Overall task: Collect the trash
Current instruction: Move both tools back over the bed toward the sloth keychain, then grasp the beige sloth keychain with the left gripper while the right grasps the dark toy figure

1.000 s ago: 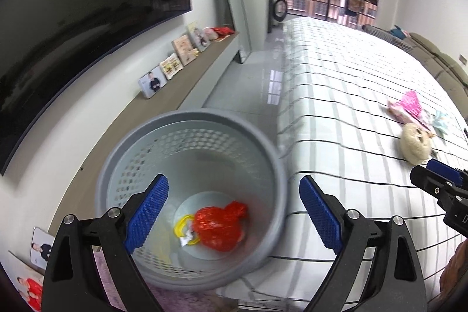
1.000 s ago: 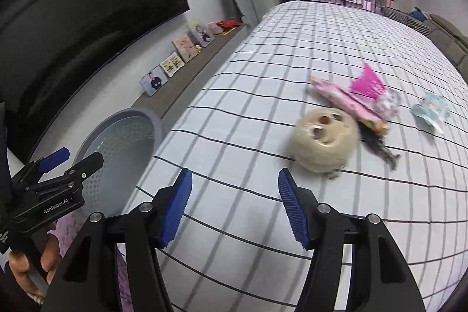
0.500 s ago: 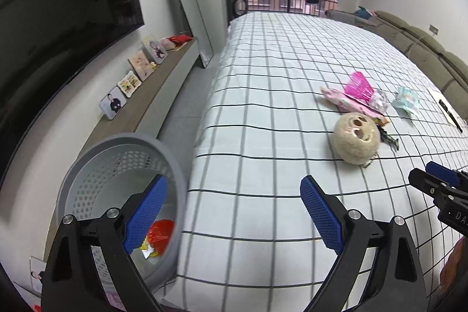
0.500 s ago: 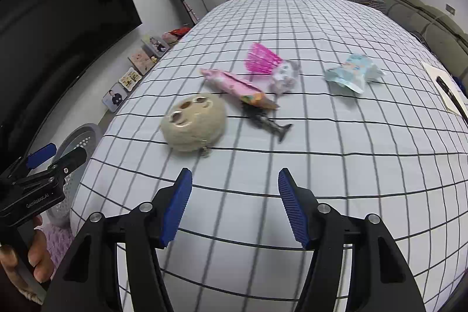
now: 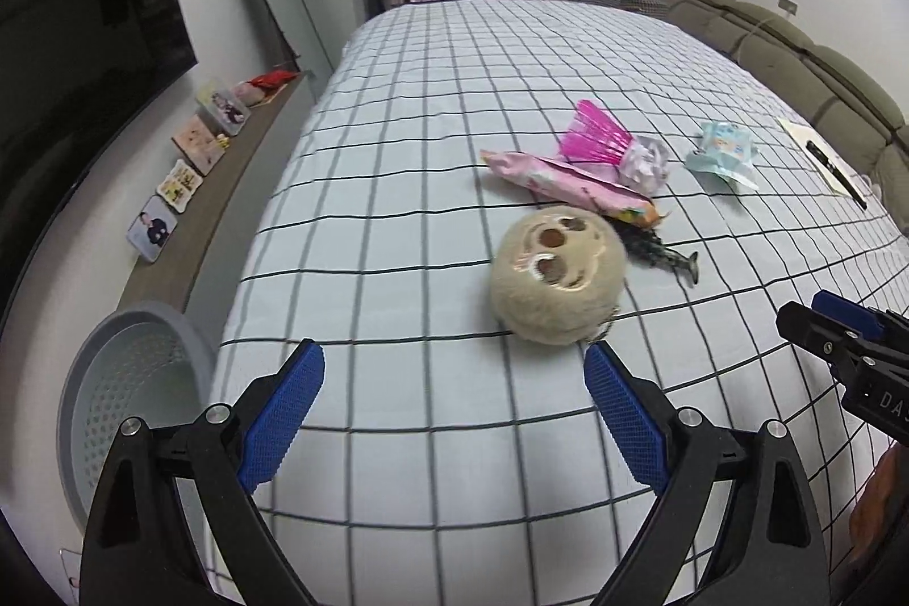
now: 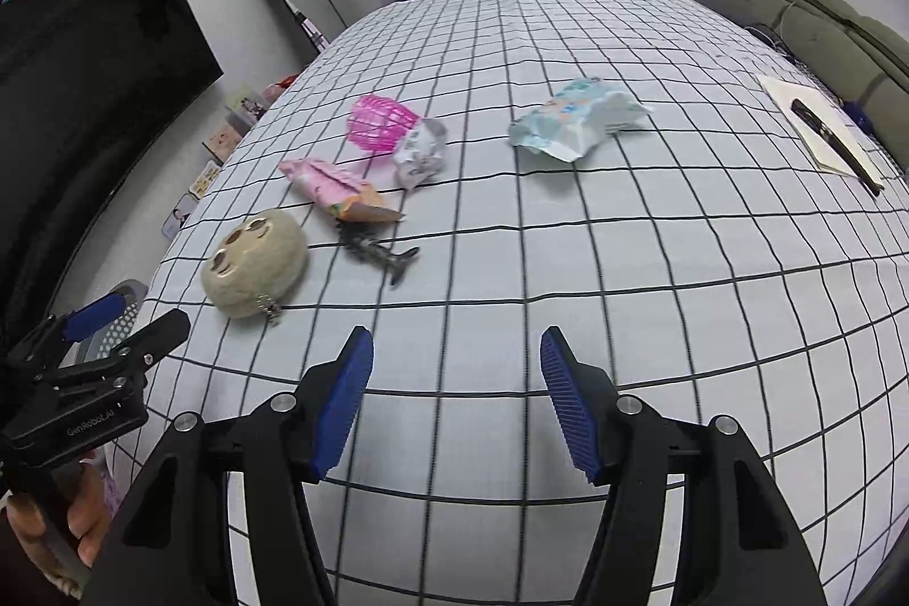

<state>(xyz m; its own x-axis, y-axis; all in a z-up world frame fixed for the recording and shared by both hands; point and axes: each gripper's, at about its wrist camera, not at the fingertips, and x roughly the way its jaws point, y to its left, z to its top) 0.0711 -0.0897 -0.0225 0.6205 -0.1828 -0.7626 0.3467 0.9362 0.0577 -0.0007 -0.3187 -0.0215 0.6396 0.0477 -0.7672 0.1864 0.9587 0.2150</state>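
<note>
**Trash scattered on checked bed, both tongs empty**

Left tongs (image 5: 454, 381) wide apart, nothing between; right tongs (image 6: 456, 381) apart too, empty, ribbed blue pads. Bed (image 6: 625, 293) has white sheet with a black grid. On it: crinkled pale-blue wrapper (image 6: 574, 120), long pink foil packet (image 6: 335, 186), pink plastic mesh cage (image 6: 378, 123), round fuzzy beige plush (image 6: 255, 262). Perforated grey plastic bin (image 5: 130, 379) sits on the floor beside the bed. "GenRoboLAI" printed on left tongs' body.
</note>
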